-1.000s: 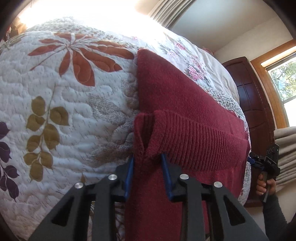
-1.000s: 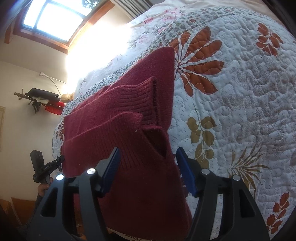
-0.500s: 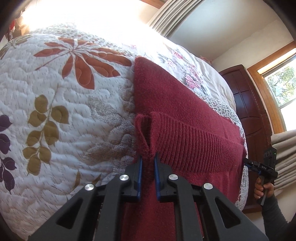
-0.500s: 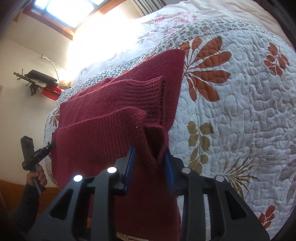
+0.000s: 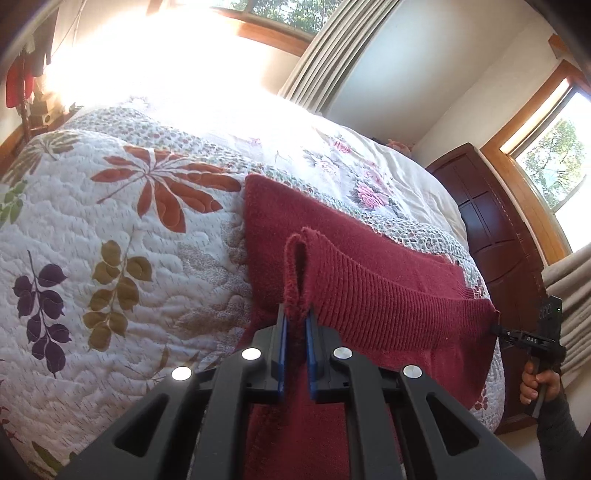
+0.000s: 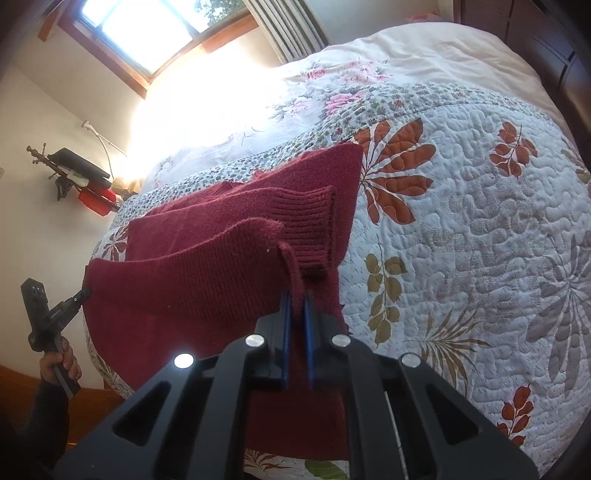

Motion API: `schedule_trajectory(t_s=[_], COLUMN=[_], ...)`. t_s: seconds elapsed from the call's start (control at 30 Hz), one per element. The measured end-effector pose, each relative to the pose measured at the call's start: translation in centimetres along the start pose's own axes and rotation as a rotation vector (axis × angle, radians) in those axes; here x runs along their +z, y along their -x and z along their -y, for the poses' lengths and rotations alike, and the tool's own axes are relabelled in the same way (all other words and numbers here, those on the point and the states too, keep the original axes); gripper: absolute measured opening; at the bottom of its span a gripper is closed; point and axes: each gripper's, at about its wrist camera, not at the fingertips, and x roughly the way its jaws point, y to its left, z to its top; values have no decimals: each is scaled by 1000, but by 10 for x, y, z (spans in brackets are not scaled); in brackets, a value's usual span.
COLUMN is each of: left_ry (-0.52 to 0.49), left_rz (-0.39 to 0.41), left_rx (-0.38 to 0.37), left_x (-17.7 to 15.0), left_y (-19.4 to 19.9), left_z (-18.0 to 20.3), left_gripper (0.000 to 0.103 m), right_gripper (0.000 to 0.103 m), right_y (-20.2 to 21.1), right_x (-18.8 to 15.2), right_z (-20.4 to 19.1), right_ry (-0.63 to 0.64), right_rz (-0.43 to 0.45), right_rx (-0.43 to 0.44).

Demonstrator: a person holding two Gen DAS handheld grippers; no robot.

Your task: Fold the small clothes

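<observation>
A dark red knit sweater (image 5: 332, 236) (image 6: 207, 280) lies on a floral quilted bedspread (image 5: 110, 229) (image 6: 461, 221), its near part draped over the bed edge. My left gripper (image 5: 294, 317) is shut on one corner of the ribbed hem, which stands up in a loop between the blue pads. My right gripper (image 6: 295, 299) is shut on the opposite hem corner. The hem is lifted and stretched taut between the two. Each gripper appears small in the other's view, held by a hand (image 5: 535, 384) (image 6: 59, 362).
A dark wooden headboard (image 5: 491, 236) stands at the bed's far end, with curtains (image 5: 332, 59) and windows (image 6: 140, 33) behind. A wall shelf with black and red items (image 6: 85, 181) hangs beside the bed. Cream floral bedding (image 6: 406, 55) covers the far part.
Both grippers went from open around the hem corners to shut on them, then rose, lifting the ribbed hem off the sweater and pulling it taut.
</observation>
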Motion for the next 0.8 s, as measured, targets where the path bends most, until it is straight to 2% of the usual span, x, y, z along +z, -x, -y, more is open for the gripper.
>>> schedule_trajectory(t_s=[0.17, 0.4, 0.63, 0.8], left_ry=[-31, -92, -85, -62], left_rz=[71, 154, 164, 120], left_rx=[-25, -56, -78, -83], left_x=[16, 66, 119, 148], left_y=[33, 56, 24, -14], left_z=[19, 37, 38, 33], left_gripper=[8, 8, 8, 8], right_gripper=[5, 5, 5, 5], right_y=[35, 60, 45, 19], right_x=[8, 49, 111, 146], right_z=[-16, -30, -25, -17], right_ry=[29, 53, 38, 28], right_rz=[69, 154, 177, 151], right_rx=[11, 28, 29, 8])
